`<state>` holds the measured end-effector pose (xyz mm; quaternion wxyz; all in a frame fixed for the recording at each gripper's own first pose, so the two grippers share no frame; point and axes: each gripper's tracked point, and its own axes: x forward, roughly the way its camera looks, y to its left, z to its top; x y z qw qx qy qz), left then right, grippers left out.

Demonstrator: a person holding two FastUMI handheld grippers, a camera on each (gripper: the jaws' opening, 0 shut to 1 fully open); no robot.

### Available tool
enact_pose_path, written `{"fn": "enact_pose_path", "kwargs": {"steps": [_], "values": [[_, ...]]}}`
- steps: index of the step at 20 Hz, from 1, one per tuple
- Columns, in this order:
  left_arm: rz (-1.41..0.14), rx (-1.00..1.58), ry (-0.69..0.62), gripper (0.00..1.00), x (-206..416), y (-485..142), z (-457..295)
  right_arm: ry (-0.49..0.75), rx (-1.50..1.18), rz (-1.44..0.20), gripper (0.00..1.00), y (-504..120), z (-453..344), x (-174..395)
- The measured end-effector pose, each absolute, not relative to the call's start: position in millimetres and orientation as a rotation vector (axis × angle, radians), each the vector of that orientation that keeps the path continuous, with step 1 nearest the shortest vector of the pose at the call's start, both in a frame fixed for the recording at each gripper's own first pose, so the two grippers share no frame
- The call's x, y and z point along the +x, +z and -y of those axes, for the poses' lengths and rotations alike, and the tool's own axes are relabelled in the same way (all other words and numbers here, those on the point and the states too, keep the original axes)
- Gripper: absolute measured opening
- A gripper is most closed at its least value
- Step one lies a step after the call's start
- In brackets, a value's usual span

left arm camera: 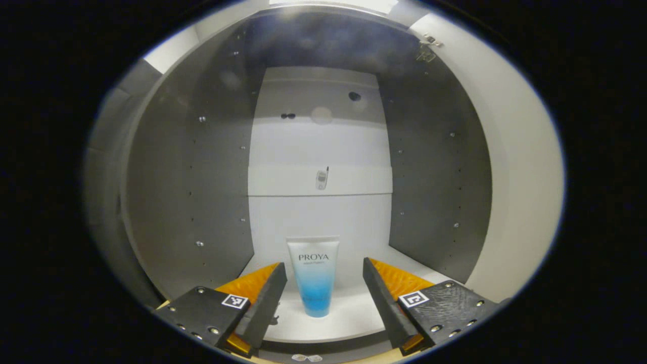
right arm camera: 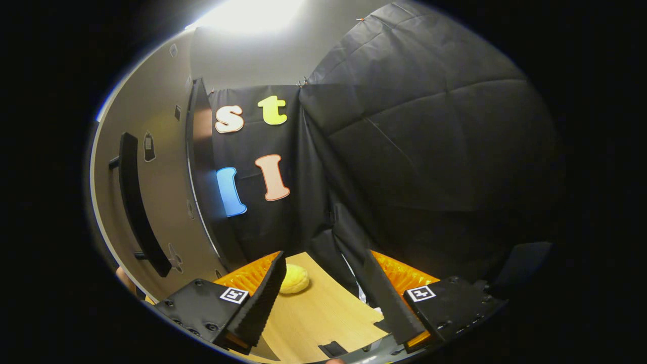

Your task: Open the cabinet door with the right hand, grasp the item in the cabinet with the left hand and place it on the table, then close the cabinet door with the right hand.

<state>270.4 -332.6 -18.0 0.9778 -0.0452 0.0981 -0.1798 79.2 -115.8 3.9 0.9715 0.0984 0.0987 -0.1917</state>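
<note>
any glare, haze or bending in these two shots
Left gripper view: a hazy veil and pale round flare spots sit over the dark upper cabinet; the tube is sharp, and the side walls bow from the fisheye. Right gripper view: a lamp blows out the top, the cabinet door and its handle curve, and the table is dim.

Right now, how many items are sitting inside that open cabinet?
1: a tube standing upright on the cabinet floor, straight ahead between the open left gripper's fingers, untouched. The visible shelf looks bare.
</note>
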Motion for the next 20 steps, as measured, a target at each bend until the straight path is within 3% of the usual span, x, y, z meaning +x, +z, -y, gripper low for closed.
{"fn": "enact_pose_path", "kwargs": {"steps": [2,3,5,8,20], "values": [[-0.213,-0.09,-0.345,0.77,279,-27,330,-0.382,0.191,-0.21,0.98,1,111,84],[-0.217,-0.09,-0.337,0.69,280,-28,329,-0.379,0.188,-0.213,0.92,0,108,86],[-0.219,-0.1,-0.342,0.53,282,-30,328,-0.372,0.181,-0.219,0.98,-1,107,89],[-0.22,-0.128,-0.367,0.46,281,-28,331,-0.359,0.177,-0.224,0.98,-3,107,95],[-0.115,-0.129,-0.387,0.43,206,-10,300,-0.252,0.201,-0.221,0.92,0,114,111]]}}
